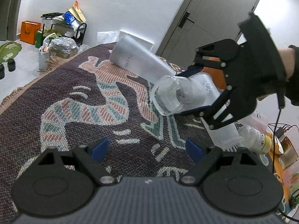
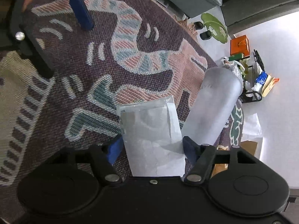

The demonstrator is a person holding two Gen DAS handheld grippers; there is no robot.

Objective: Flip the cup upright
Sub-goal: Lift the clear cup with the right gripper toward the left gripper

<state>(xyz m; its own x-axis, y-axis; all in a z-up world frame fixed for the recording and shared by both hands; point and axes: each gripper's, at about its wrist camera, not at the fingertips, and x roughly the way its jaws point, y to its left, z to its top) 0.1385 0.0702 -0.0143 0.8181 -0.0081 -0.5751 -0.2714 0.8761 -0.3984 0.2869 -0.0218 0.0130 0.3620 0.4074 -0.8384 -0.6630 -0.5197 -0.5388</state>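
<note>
A clear plastic cup (image 1: 177, 95) is held on its side above the patterned cloth, its base pointing left in the left wrist view. My right gripper (image 1: 194, 91) is shut on it, blue pads above and below. In the right wrist view the cup (image 2: 153, 134) fills the space between my right gripper's (image 2: 152, 147) blue pads. My left gripper (image 1: 147, 147) is open and empty, low over the cloth in front of the cup. One of its blue fingers (image 2: 81, 13) shows at the top left of the right wrist view.
A tall frosted cup (image 1: 138, 57) lies on its side behind the held cup, also in the right wrist view (image 2: 213, 108). Another clear cup (image 1: 222, 132) and a bottle (image 1: 256, 140) lie right. The woven cloth (image 1: 74, 100) covers the table. Floor clutter stands at the far left.
</note>
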